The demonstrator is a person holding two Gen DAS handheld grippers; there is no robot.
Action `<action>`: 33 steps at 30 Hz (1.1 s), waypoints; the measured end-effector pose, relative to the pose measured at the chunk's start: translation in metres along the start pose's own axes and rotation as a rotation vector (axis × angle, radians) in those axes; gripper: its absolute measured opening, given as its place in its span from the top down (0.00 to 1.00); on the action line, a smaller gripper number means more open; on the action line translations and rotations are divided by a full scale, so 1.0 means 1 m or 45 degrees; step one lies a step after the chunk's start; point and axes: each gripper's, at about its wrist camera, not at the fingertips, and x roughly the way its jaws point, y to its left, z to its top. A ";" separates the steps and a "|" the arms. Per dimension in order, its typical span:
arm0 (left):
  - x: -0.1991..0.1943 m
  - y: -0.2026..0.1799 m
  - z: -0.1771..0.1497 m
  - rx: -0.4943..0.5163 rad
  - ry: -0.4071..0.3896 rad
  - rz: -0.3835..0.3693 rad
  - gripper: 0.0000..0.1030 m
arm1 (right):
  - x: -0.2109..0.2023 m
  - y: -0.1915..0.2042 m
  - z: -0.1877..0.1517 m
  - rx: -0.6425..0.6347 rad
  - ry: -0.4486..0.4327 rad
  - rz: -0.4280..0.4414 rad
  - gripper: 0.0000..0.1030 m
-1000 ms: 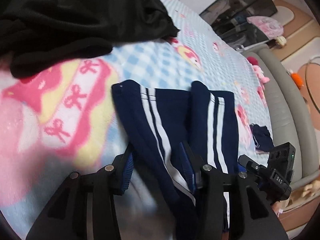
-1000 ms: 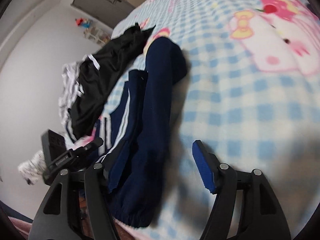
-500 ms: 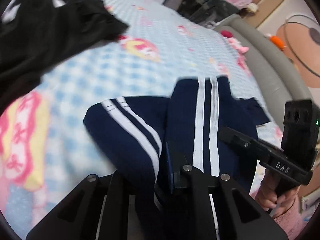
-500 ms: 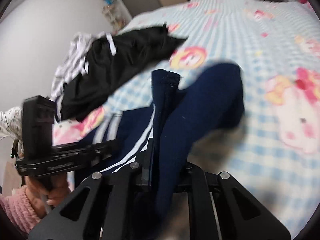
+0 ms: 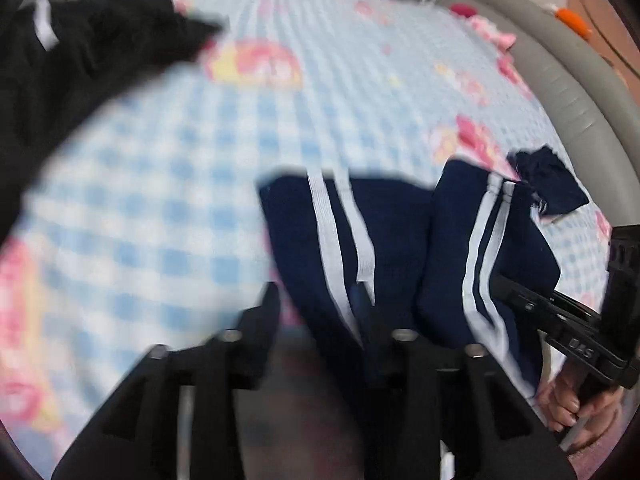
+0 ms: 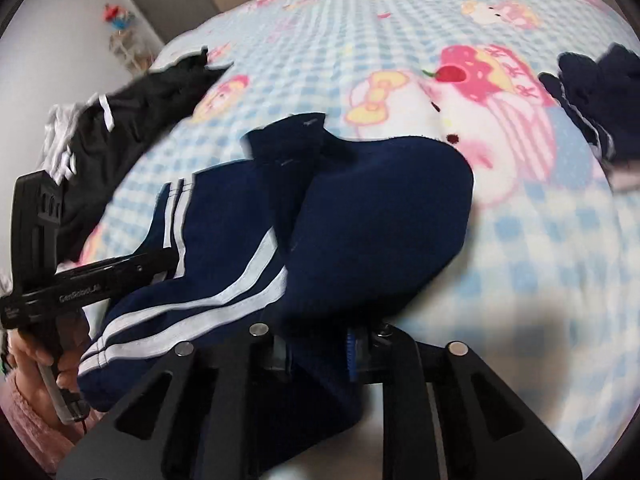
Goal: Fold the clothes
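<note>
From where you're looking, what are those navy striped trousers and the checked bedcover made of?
The navy trousers look like soft knit jersey, matte: they slump in rounded folds, with flat white stripes sewn on. The checked bedcover seems a plush, fleecy fabric, judging by its fuzzy, unshiny printed surface, though blur leaves that open.

Two markings can be read, both on the black tools. In the right wrist view the left tongs [image 6: 168, 256] carry white lettering along their side bar — "GenRobot_AI", slightly soft. In the left wrist view the right tongs [image 5: 508, 284] show "DAS" on their body, seen upside down. Nothing else is legible.
</note>
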 end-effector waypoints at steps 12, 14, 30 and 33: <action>-0.002 0.002 -0.060 -0.035 0.008 -0.020 0.52 | -0.040 0.001 -0.050 0.004 -0.072 -0.087 0.62; -0.006 0.003 -0.061 -0.034 -0.014 -0.024 0.52 | -0.033 -0.010 -0.063 0.047 -0.020 -0.121 0.62; -0.015 -0.012 -0.044 -0.108 0.005 -0.532 0.52 | -0.057 0.014 -0.083 -0.008 -0.083 0.065 0.61; 0.011 -0.027 -0.038 -0.041 0.196 -0.443 0.53 | -0.046 0.022 -0.085 -0.052 -0.056 0.073 0.59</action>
